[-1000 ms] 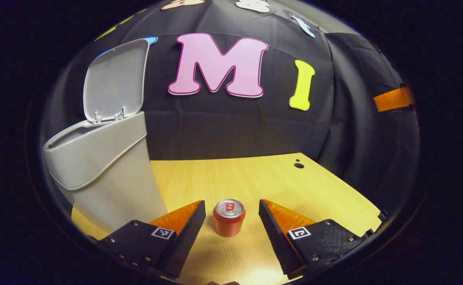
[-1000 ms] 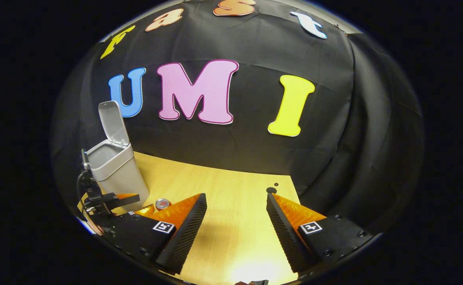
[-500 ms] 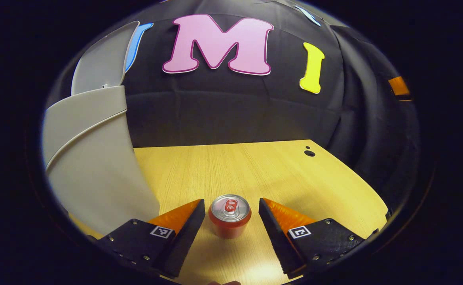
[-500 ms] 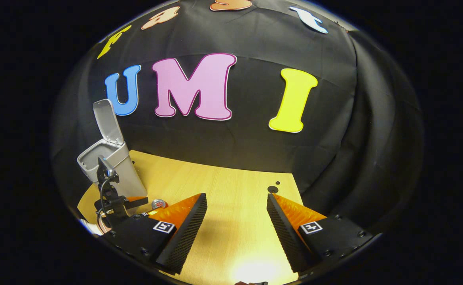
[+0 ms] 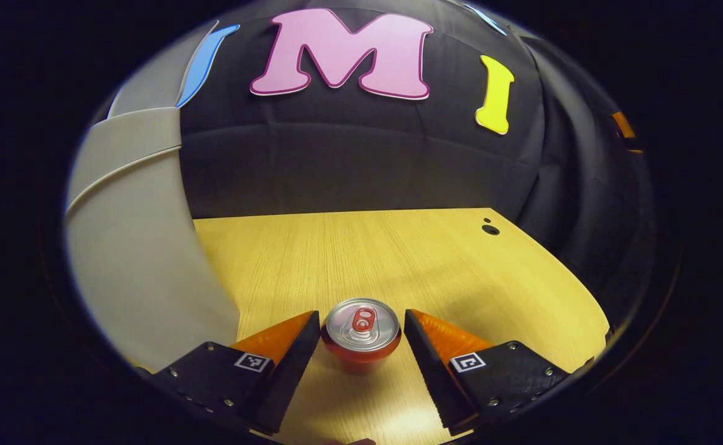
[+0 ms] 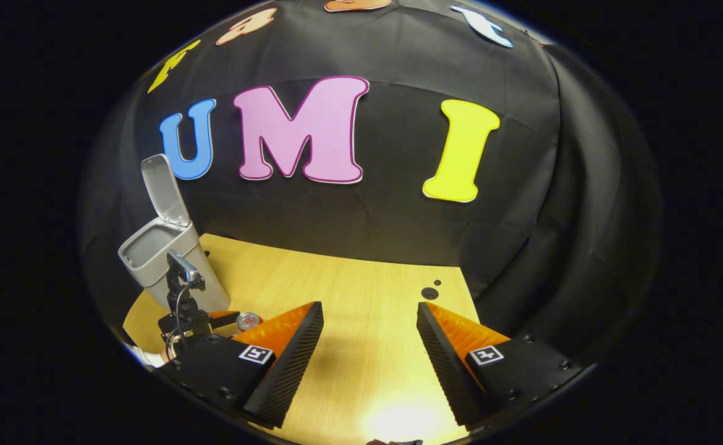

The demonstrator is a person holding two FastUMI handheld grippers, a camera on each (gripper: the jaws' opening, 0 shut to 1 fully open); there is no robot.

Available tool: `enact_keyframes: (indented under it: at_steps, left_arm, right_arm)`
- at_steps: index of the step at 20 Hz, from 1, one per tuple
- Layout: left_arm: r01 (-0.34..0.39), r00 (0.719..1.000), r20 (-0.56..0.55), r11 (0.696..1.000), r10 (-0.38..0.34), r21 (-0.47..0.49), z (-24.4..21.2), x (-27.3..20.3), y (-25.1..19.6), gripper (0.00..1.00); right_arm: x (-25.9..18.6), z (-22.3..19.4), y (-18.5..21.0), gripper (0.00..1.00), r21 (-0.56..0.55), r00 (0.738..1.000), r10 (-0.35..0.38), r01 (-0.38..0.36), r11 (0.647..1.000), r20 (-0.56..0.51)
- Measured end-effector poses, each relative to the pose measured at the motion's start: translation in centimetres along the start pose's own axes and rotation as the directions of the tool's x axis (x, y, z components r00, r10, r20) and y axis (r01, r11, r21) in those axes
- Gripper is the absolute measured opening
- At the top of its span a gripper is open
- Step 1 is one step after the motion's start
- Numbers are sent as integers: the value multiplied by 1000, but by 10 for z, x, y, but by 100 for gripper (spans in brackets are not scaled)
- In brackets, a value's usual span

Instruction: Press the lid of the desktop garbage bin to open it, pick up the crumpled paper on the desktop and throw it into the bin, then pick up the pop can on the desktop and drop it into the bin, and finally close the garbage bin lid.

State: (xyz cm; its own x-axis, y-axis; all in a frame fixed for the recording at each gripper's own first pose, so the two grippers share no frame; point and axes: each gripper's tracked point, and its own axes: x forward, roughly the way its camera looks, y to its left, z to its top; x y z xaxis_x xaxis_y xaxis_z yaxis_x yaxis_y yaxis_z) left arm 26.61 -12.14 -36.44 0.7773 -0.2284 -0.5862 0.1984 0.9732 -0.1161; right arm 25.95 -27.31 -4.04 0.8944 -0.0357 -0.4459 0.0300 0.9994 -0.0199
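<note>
1. On the pale wooden desk (image 5: 398, 259): grey plastic desktop garbage bin (image 6: 164, 259), hinged lid (image 6: 162, 188) raised upright. Opening step judged done.
2. Crumpled paper: none seen on the desk; judged already binned, though the bin's inside is too small to confirm.
3. Red aluminium pop can (image 5: 362, 334): upright on the desk beside the bin, between the fingers of the left claw (image 5: 361, 337), which is spread and not yet gripping.
4. Right claw (image 6: 369, 346): spread, empty, above bare desk.
5. Outstanding: grasp can, drop it in, shut lid.
</note>
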Motion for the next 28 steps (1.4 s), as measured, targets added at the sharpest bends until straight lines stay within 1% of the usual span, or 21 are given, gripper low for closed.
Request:
enact_keyframes:
  at_steps: [3,8,11,14,18,20,23,27,28]
  left_arm:
    - [-2,1000,-28,1000,2,-10,-8,2,2,90]
    - [-4,999,-36,1000,3,-11,-11,4,1,90]
    - [-11,999,-34,1000,11,-5,-10,5,2,87]
    - [-20,999,-38,1000,20,-2,-11,4,2,86]
    - [-25,1000,2,1000,25,19,2,-5,3,85]
    - [-17,999,31,999,16,29,17,-18,0,85]
    - [-6,993,119,999,2,36,57,-46,-7,85]
    - [4,966,259,998,-21,64,126,-101,-7,84]
    - [5,955,296,998,-23,60,144,-116,-5,84]
  right_arm:
    - [1,-1,-1,98,0,1000,-11,11,1000,0]
    - [3,-2,-1,98,10,1000,-18,18,1000,-8]
    - [3,-2,-1,98,6,1000,-21,21,1000,-12]
    - [3,-2,0,98,11,1000,-21,22,1000,-13]
    - [3,-2,1,98,9,1000,-23,23,1000,-16]
    - [3,-1,2,98,15,1000,-17,18,1000,-12]
    - [1,0,3,99,14,1000,-8,8,1000,-1]
    - [-3,3,6,99,9,1000,20,-20,1000,20]
    - [1,-3,5,98,5,999,29,-29,1000,26]
